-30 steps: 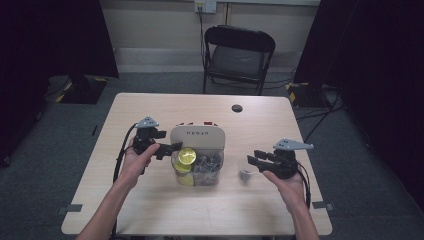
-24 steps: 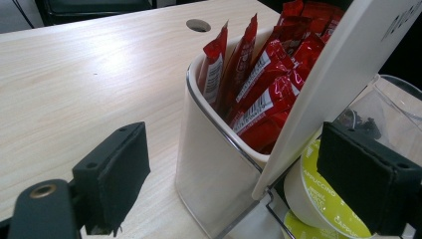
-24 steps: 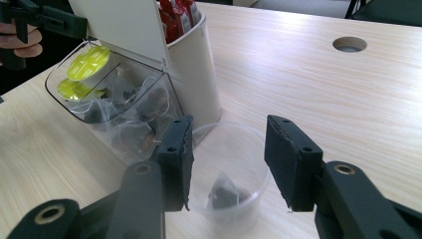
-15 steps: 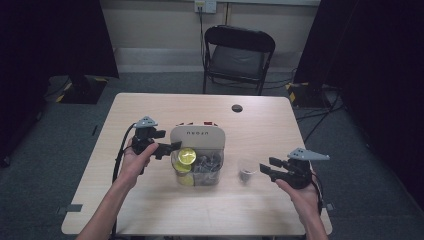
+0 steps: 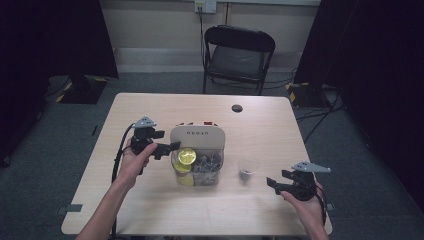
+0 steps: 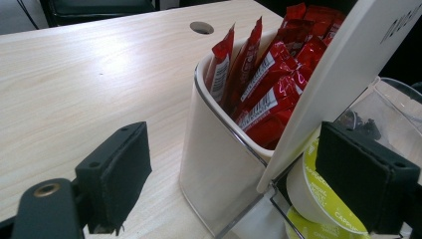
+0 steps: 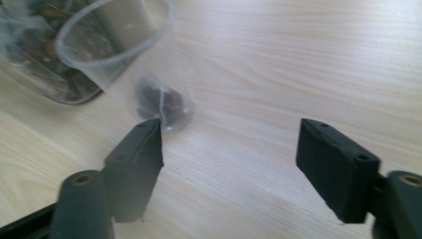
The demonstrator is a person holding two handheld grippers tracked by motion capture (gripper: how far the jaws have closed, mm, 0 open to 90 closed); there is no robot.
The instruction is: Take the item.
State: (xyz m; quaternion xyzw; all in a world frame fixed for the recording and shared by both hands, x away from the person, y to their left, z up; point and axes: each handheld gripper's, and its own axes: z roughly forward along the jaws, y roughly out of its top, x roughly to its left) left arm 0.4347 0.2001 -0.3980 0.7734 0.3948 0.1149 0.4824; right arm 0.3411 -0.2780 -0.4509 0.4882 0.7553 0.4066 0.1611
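A clear plastic cup (image 5: 248,168) stands upright on the table with a small dark lump in its bottom (image 7: 161,102). My right gripper (image 5: 272,182) hovers low by the front right of the table, a short way from the cup. Its jaws have just been opening and stand open (image 7: 229,159) with bare wood between them. My left gripper (image 5: 170,146) is held at the left side of a white organiser (image 5: 197,135). It is open (image 6: 239,179), with the organiser's corner (image 6: 214,164) between its wide pads. Red sachets (image 6: 268,74) fill the white bin.
A clear compartment (image 5: 210,167) at the organiser's front holds several capsules, some with yellow-green lids (image 6: 318,199). A cable hole (image 5: 237,108) sits at the back of the table. A black folding chair (image 5: 239,52) stands behind the far edge.
My right gripper has drawn back from the cup toward the front right edge and dropped lower, and its jaws have spread. The cup stays on the table. The left gripper has not moved.
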